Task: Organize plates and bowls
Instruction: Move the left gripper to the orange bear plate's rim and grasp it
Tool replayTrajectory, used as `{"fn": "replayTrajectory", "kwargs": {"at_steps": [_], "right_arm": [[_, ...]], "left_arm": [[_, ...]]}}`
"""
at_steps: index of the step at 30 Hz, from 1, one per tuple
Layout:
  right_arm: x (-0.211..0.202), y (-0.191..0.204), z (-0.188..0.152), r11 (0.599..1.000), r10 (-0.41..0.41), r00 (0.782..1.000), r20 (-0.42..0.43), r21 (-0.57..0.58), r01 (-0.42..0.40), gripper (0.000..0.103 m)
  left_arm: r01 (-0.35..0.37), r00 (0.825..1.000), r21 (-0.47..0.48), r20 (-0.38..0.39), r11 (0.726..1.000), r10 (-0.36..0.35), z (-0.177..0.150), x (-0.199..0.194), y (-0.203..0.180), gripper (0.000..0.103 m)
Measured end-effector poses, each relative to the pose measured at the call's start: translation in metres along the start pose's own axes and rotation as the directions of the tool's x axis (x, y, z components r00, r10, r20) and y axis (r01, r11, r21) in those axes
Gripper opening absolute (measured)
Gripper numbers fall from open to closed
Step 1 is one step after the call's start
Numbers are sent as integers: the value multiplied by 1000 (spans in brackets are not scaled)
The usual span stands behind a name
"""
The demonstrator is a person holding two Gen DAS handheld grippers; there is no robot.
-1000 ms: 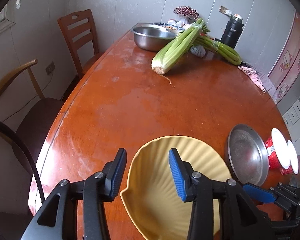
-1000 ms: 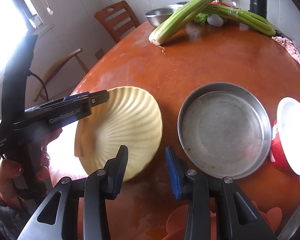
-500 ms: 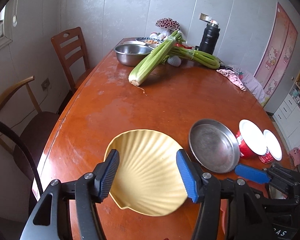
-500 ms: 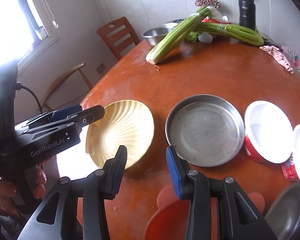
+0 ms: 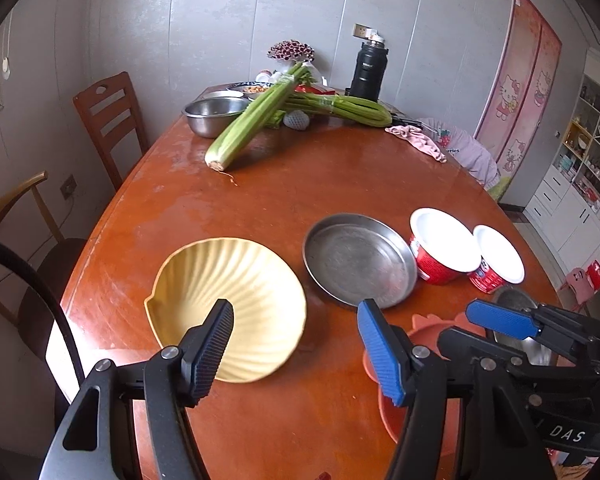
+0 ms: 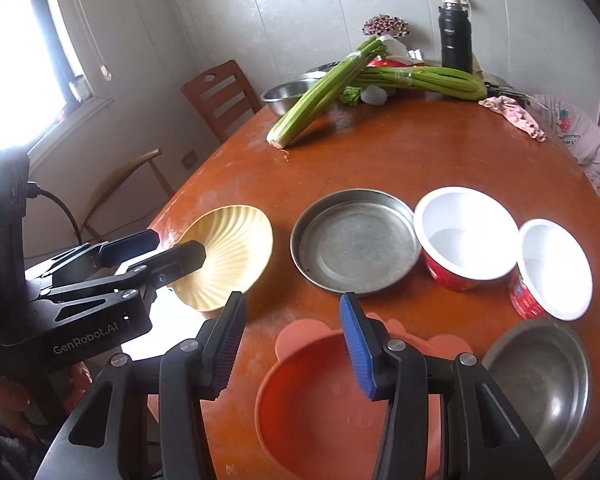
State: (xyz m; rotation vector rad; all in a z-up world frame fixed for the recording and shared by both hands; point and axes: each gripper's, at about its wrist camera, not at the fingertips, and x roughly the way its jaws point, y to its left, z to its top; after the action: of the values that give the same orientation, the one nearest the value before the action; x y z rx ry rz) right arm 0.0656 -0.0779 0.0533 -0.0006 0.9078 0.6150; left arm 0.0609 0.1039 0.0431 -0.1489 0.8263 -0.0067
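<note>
A yellow shell-shaped plate (image 5: 236, 296) (image 6: 232, 248) lies on the brown table (image 5: 300, 184), with a steel pan (image 5: 358, 264) (image 6: 354, 240) to its right. Two red bowls with white insides (image 6: 466, 232) (image 6: 554, 268) stand right of the pan. An orange plate (image 6: 320, 396) and a steel bowl (image 6: 540, 376) sit at the near edge. My left gripper (image 5: 296, 348) is open and empty, above the near table edge beside the yellow plate. My right gripper (image 6: 292, 344) is open and empty above the orange plate.
Celery bunches (image 5: 252, 120), a steel mixing bowl (image 5: 212, 114), a black flask (image 5: 368, 72) and a pink cloth (image 5: 418, 140) lie at the far end. Wooden chairs (image 5: 108, 120) stand along the left side.
Both grippers have pulled back and up from the yellow plate and pan; more of the table shows. The left gripper's jaws have opened wider. The plate stays on the table.
</note>
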Motion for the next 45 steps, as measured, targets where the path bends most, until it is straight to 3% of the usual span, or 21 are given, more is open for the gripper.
{"fn": "replayTrajectory", "kwargs": {"at_steps": [19, 30, 35, 42, 45], "right_arm": [[-36, -44, -73, 997, -38, 999, -38, 59, 40, 50], [-46, -60, -108, 986, -113, 990, -85, 115, 122, 50], [-38, -67, -112, 979, -122, 986, -117, 150, 139, 50], [-21, -71, -110, 973, -149, 980, -130, 159, 169, 50], [-13, -70, -107, 972, -162, 979, -126, 150, 180, 50]], "left_arm": [[49, 990, 50, -133, 998, -42, -51, 34, -48, 64], [37, 981, 69, -194, 997, -23, -61, 61, -63, 64], [23, 979, 80, -206, 997, -6, -63, 71, -67, 64], [53, 979, 61, -199, 997, -40, -60, 77, -61, 64], [65, 979, 65, -197, 996, -51, -58, 78, -61, 59]]}}
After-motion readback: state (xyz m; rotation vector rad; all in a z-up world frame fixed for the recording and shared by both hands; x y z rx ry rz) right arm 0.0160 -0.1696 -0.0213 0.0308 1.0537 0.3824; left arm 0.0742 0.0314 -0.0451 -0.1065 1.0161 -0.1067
